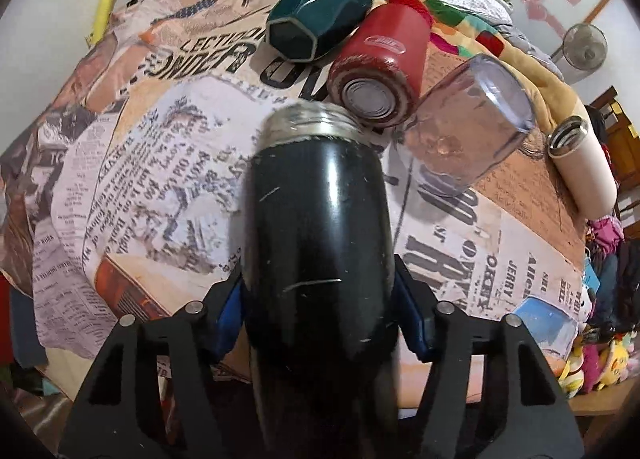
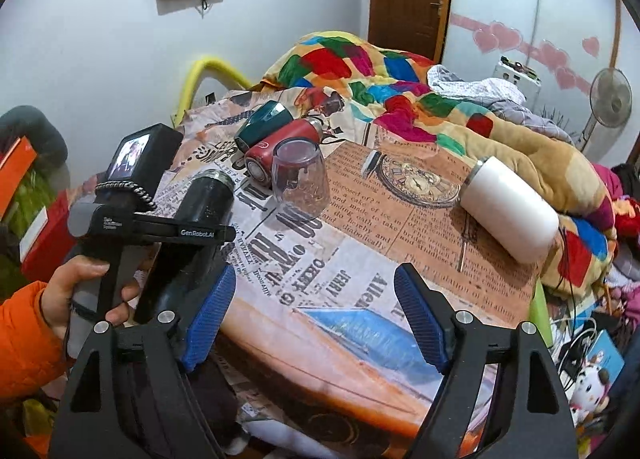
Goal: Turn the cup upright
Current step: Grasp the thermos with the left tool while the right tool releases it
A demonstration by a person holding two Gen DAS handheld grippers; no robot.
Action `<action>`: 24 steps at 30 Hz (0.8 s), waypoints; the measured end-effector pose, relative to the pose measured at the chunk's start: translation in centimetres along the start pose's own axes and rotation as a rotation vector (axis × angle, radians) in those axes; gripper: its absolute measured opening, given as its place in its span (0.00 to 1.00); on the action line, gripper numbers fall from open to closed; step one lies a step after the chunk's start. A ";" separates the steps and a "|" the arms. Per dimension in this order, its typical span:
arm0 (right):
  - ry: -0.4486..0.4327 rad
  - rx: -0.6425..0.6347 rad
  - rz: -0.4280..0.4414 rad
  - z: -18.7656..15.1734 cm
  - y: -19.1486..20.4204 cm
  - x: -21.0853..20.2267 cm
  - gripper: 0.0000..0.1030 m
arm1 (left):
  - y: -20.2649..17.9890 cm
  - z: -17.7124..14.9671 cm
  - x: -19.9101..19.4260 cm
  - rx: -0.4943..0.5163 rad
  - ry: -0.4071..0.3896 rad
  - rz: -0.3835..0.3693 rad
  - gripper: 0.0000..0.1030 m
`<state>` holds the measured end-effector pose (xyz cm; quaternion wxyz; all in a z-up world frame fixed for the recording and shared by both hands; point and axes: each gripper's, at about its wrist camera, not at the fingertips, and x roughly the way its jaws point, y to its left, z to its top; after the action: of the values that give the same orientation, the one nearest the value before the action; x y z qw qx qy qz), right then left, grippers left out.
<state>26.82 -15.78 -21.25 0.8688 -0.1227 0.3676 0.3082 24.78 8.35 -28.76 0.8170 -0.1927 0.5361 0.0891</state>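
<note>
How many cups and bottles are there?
5. A black bottle held in the left tool; a green cup, red cup, clear cup clustered mid-bed; a white bottle lying right. The blanket may hide others.

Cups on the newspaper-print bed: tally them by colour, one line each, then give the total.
Black: 1, the black cup held in the left gripper
Green: 1, the green cup lying on its side
Red: 1, the red cup lying on its side
Clear: 1, the clear cup upside down
White: 1, the white cup lying on its side
Total: 5
</note>
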 end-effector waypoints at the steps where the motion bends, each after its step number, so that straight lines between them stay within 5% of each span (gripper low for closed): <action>1: -0.002 0.005 -0.004 -0.1 0.0 -0.1 0.77 | -0.2 0.0 -0.4 0.018 -0.011 0.009 0.62; 24: -0.058 0.058 -0.030 0.3 -0.9 -1.8 0.77 | -6.2 -1.8 -14.0 0.244 -0.397 0.018 0.62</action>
<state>26.62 -17.17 -19.74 0.8869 -0.0940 0.3490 0.2878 19.72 2.79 -15.26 0.9227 -0.0665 0.3737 0.0673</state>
